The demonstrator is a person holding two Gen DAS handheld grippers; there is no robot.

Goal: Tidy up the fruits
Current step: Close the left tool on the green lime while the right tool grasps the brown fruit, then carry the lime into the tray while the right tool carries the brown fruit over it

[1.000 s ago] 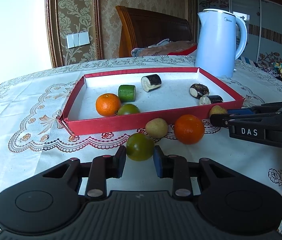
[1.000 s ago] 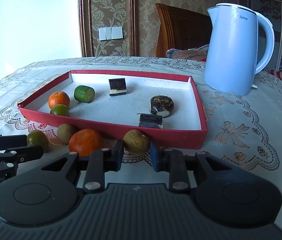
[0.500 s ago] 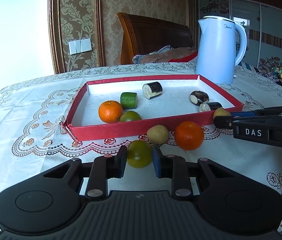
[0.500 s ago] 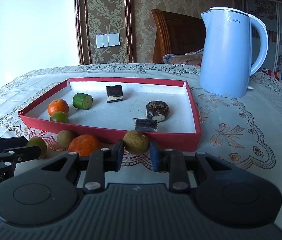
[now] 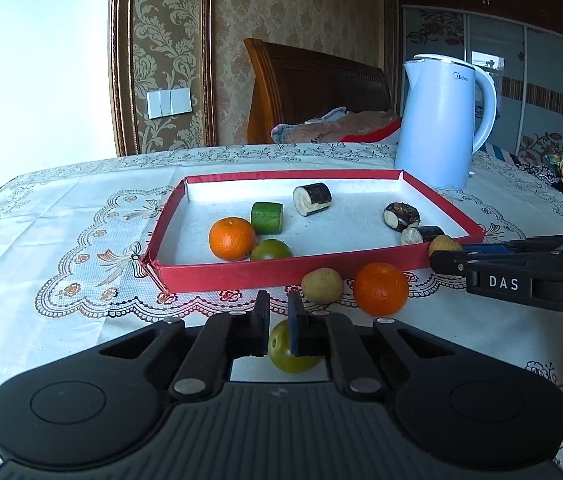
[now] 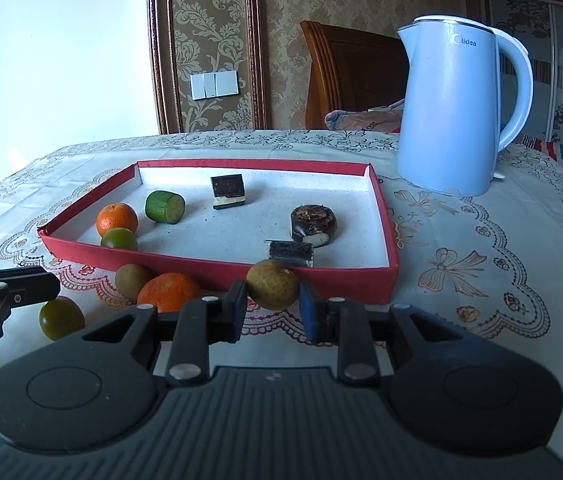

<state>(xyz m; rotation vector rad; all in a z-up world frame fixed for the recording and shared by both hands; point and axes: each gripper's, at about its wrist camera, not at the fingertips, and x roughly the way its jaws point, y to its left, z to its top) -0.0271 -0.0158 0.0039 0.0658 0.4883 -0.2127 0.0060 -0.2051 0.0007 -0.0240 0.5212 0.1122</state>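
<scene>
Left wrist view: the left gripper (image 5: 278, 312) was seen clenched shut above a green fruit (image 5: 290, 354); a brown fruit (image 6: 272, 284) was grasped by the right gripper (image 6: 272, 309).

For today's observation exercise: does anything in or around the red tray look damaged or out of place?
Yes. The red tray's near-left corner is split and splayed open. Dark-skinned cut vegetable chunks lie in the tray alongside the fruit.

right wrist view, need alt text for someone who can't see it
The right gripper is shut on a yellowish fruit in front of a red tray of fruit and vegetable pieces on a lace tablecloth, with a blue kettle behind.
</scene>
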